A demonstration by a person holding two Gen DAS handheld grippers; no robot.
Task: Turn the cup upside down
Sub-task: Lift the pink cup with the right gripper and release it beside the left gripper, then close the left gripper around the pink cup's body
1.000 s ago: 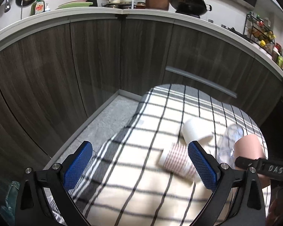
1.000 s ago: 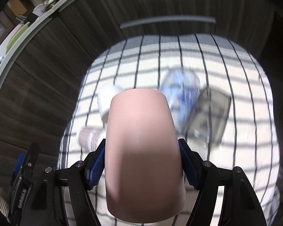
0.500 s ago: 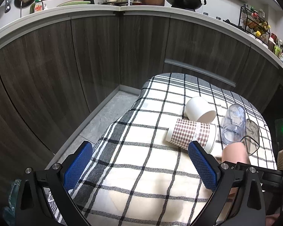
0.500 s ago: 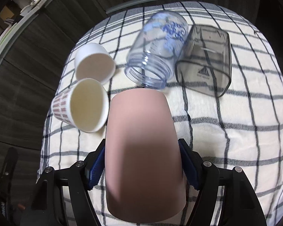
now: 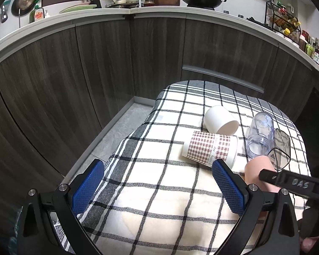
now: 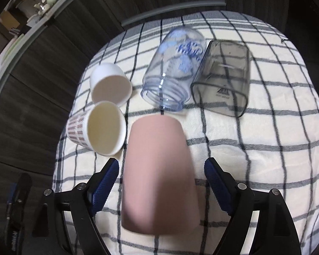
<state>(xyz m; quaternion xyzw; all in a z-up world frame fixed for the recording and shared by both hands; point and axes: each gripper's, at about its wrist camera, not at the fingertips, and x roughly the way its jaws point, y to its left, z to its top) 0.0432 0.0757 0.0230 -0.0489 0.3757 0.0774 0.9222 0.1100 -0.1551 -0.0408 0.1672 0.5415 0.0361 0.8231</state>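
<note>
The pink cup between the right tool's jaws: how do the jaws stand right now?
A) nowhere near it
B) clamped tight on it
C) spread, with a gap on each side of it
C: in the right wrist view the pink cup sits between the blue pads with checked cloth showing either side.

Both fisheye views carry a black vignette at every corner and bend straight lines strongly toward the rim. Left wrist view: sharp throughout, brightest at 12 o'clock along the white counter (image 5: 138, 10), dim over the dark cabinets. Right wrist view: even, soft light on the checked cloth (image 6: 265, 148); the pink cup (image 6: 159, 174) is motion-blurred and shaded along its lower half toward 6 o'clock.
</note>
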